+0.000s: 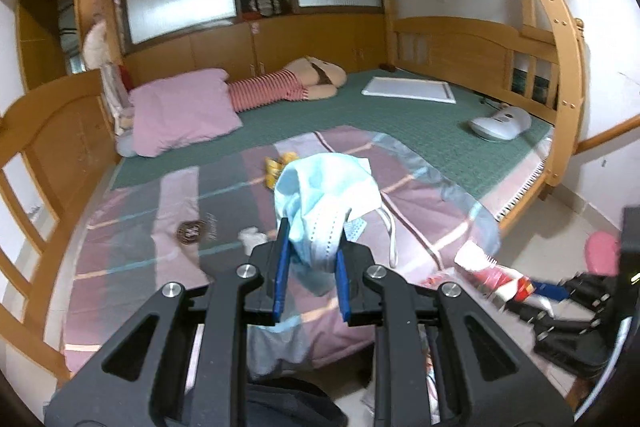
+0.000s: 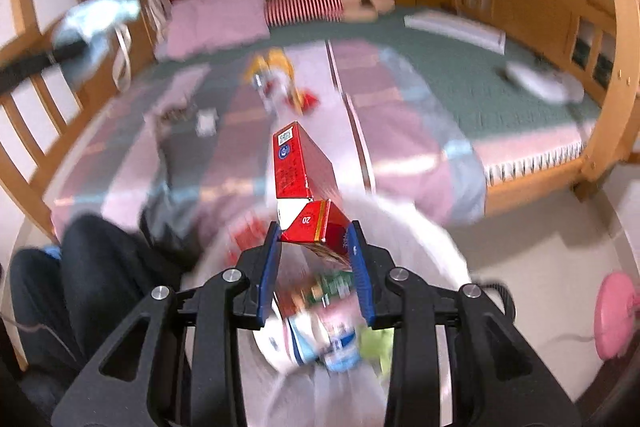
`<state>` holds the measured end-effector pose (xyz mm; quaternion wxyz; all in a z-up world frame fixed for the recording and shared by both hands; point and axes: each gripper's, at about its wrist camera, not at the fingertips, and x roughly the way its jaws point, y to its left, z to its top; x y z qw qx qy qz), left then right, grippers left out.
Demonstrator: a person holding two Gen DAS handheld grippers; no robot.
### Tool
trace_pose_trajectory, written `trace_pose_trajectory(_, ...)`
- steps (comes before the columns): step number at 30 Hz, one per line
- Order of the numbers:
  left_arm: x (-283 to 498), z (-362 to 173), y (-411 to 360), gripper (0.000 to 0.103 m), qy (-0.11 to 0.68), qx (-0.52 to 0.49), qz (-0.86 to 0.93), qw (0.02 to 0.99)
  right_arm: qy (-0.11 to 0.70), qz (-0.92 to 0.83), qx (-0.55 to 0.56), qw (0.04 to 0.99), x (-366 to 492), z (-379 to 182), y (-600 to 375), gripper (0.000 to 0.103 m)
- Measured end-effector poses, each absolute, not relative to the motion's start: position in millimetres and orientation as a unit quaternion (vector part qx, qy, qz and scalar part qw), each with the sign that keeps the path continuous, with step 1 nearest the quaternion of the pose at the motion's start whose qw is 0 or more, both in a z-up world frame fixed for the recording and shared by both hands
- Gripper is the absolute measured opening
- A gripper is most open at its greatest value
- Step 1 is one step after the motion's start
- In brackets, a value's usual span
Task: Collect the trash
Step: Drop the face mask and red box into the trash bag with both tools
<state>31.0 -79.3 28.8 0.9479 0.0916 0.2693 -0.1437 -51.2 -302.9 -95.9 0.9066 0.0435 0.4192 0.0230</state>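
Note:
My left gripper (image 1: pixel 311 247) is shut on crumpled pale blue and white face masks (image 1: pixel 324 195) and holds them above the pink and grey quilt (image 1: pixel 140 227); the masks also show blurred in the right wrist view (image 2: pixel 96 19). My right gripper (image 2: pixel 314 243) is shut on a red cigarette box (image 2: pixel 302 179) with its lid flipped open, above a white trash bag (image 2: pixel 420 239) that holds several wrappers. It shows at the right edge of the left wrist view (image 1: pixel 560 291). A yellow wrapper (image 1: pixel 276 167) and a small white scrap (image 1: pixel 252 237) lie on the quilt.
A pink pillow (image 1: pixel 180 111), a striped doll (image 1: pixel 280 87), a white board (image 1: pixel 408 89) and a white handheld device (image 1: pixel 500 123) lie on the green mat. Wooden bed rails stand at left and right. A pink round object (image 2: pixel 616 315) sits on the tiled floor.

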Motion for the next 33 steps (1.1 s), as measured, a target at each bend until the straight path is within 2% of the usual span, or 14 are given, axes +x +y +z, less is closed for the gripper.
trace_pose_trajectory(2,34,23,-84,0.021,0.286,0.082,-0.168,0.940,0.455,0.030,0.053,0.889,-51,-112,-307,0.035)
trace_pose_trajectory(3,36,20,-86,0.021,0.295,0.076,-0.180,0.936,0.458,0.033,0.059,0.886,-52,-116,-309,0.041)
trace_pose_trajectory(4,39,16,-87,0.021,0.304,0.070,-0.189,0.931,0.459,0.034,0.065,0.886,-54,-117,-310,0.054)
trace_pose_trajectory(6,44,8,-93,0.021,0.321,0.066,-0.205,0.922,0.443,0.019,0.070,0.894,-58,-111,-315,0.068)
trace_pose_trajectory(10,55,-13,-102,0.021,0.368,0.038,-0.255,0.894,0.409,-0.010,0.066,0.910,-64,-97,-325,0.071)
trace_pose_trajectory(14,55,-37,-124,0.023,0.406,0.055,-0.316,0.856,0.380,-0.037,0.068,0.922,-70,-86,-338,0.078)
trace_pose_trajectory(15,53,-45,-132,0.029,0.420,0.057,-0.340,0.839,0.378,-0.039,0.066,0.922,-69,-85,-341,0.081)
trace_pose_trajectory(16,53,-51,-138,0.046,0.435,0.059,-0.357,0.825,0.377,-0.041,0.064,0.923,-68,-84,-342,0.083)
trace_pose_trajectory(17,52,-57,-143,0.058,0.444,0.062,-0.362,0.818,0.376,-0.045,0.060,0.924,-68,-83,-342,0.083)
trace_pose_trajectory(18,51,-62,-148,0.077,0.448,0.067,-0.359,0.816,0.376,-0.045,0.057,0.924,-69,-83,-342,0.084)
trace_pose_trajectory(19,51,-66,-150,0.082,0.447,0.073,-0.354,0.818,0.377,-0.045,0.055,0.923,-68,-83,-341,0.084)
trace_pose_trajectory(23,64,-68,-139,0.086,0.452,0.065,-0.325,0.828,0.388,-0.040,0.064,0.918,-61,-92,-343,0.084)
trace_pose_trajectory(33,132,-64,-26,0.087,0.452,-0.015,-0.143,0.880,0.435,-0.016,0.100,0.895,13,-114,-319,0.084)
